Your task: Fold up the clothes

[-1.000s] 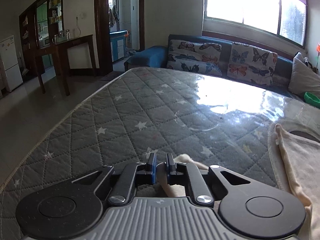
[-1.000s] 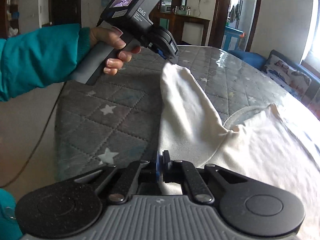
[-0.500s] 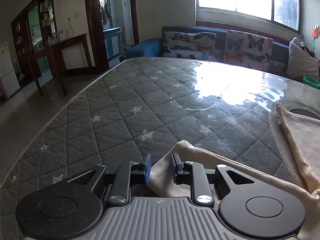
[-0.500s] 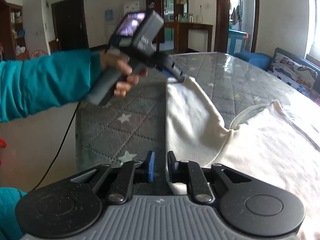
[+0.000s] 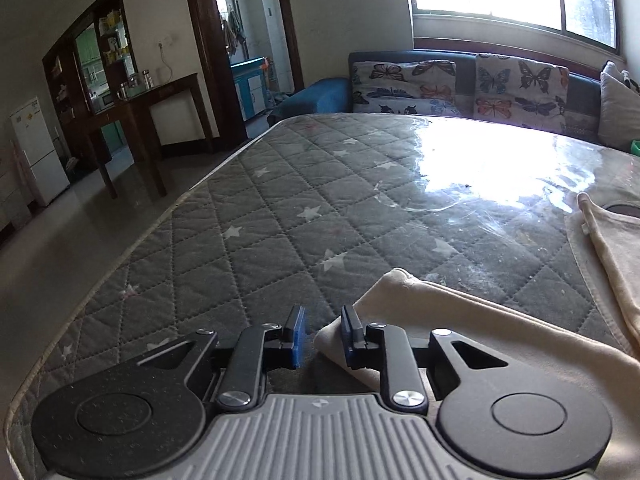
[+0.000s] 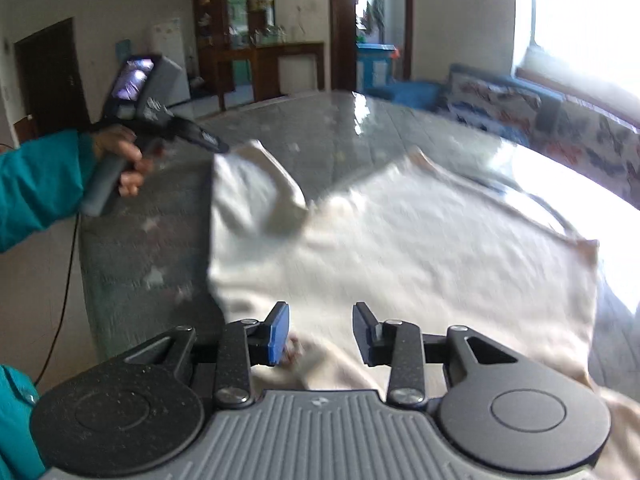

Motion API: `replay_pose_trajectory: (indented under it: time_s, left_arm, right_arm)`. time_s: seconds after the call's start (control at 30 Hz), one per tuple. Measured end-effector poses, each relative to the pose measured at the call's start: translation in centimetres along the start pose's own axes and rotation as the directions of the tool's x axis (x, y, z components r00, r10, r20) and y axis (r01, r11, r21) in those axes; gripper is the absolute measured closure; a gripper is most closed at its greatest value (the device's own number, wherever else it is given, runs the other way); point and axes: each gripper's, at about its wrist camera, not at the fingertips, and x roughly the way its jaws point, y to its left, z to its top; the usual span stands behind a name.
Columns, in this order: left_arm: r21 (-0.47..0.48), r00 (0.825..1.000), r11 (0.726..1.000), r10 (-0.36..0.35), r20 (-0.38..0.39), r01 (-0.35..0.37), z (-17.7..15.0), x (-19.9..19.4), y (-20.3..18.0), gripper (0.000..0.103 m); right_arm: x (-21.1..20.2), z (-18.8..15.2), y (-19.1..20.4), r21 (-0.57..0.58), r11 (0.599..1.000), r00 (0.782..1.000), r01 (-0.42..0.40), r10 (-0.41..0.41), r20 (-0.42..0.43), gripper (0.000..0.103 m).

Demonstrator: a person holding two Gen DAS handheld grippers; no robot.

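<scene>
A cream T-shirt point(image 6: 400, 240) lies spread on the grey quilted mattress point(image 5: 280, 216). In the left wrist view its sleeve point(image 5: 460, 320) lies flat beside and under my right-hand finger. My left gripper point(image 5: 322, 334) is open and holds nothing; it also shows in the right wrist view point(image 6: 222, 147), just at the sleeve's tip. My right gripper point(image 6: 320, 332) is open and empty, hovering over the shirt's near hem. The right wrist view is blurred by motion.
The mattress's left edge point(image 5: 132, 248) drops to a tiled floor. A sofa with butterfly cushions point(image 5: 460, 84) stands behind the mattress under a bright window. A wooden table point(image 5: 152, 104) and white fridge point(image 5: 36, 152) stand far left.
Both grippers have opened and let go of the shirt. The sleeve now lies on the mattress. My right gripper has swung right over the shirt body.
</scene>
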Motion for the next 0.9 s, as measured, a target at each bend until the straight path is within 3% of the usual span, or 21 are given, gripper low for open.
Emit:
replay_pose_trajectory:
  time_s: [0.13, 0.23, 0.3, 0.43, 0.63, 0.9]
  left_arm:
    - [-0.020, 1.000, 1.000, -0.004, 0.012, 0.004, 0.5, -0.9, -0.3, 0.078]
    - [-0.007, 0.999, 0.999, -0.038, 0.034, 0.038, 0.9, -2.4, -1.2, 0.070]
    - [0.001, 0.996, 0.997, -0.077, 0.045, 0.077, 1.1, -3.4, -2.2, 0.061]
    - [0.026, 0.981, 0.984, -0.178, 0.071, 0.177, 1.1, -5.7, -4.4, 0.056]
    - [0.115, 0.938, 0.936, -0.342, 0.059, 0.334, 0.6, -8.4, -8.9, 0.051]
    - [0.207, 0.860, 0.841, -0.510, -0.011, 0.501, -1.3, -10.3, -14.7, 0.049]
  right_arm:
    - [-0.6, -1.3, -0.3, 0.003, 1.000, 1.000, 0.010, -0.010, -0.005, 0.068]
    - [-1.2, -1.8, -0.7, 0.031, 0.999, 1.000, 0.016, -0.017, 0.020, 0.068]
    - [-1.3, -2.2, -0.8, 0.041, 0.999, 1.000, 0.016, -0.016, 0.012, 0.068]
    - [-1.7, -2.7, -0.8, 0.033, 0.999, 1.000, 0.019, -0.019, 0.003, 0.068]
    - [-3.7, -3.1, -1.6, 0.074, 0.996, 0.998, 0.051, -0.054, 0.039, 0.068]
    - [-4.7, -4.5, -2.1, 0.100, 0.992, 0.996, 0.081, -0.083, 0.025, 0.068]
